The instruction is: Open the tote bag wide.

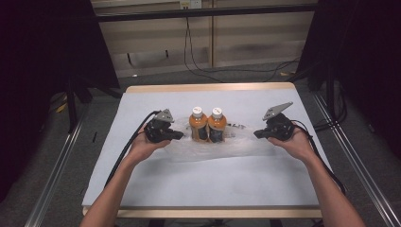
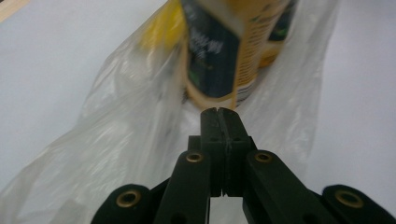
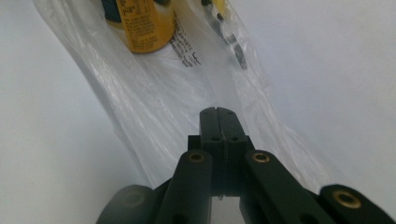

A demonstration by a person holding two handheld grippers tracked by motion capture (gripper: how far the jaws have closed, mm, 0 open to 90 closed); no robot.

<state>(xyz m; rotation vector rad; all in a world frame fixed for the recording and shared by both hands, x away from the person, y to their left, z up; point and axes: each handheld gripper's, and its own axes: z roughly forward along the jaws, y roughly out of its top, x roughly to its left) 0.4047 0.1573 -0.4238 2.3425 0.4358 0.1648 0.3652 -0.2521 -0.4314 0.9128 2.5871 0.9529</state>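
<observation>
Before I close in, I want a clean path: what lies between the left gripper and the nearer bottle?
In the left gripper view, crinkled clear plastic bag film lies between the shut left gripper and the nearer bottle.

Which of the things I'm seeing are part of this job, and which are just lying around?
Part of the job:
- clear plastic bag
- two orange bottles standing on it
- left gripper, shut
- right gripper, shut

Just lying about:
- cables on the floor behind the table
</observation>
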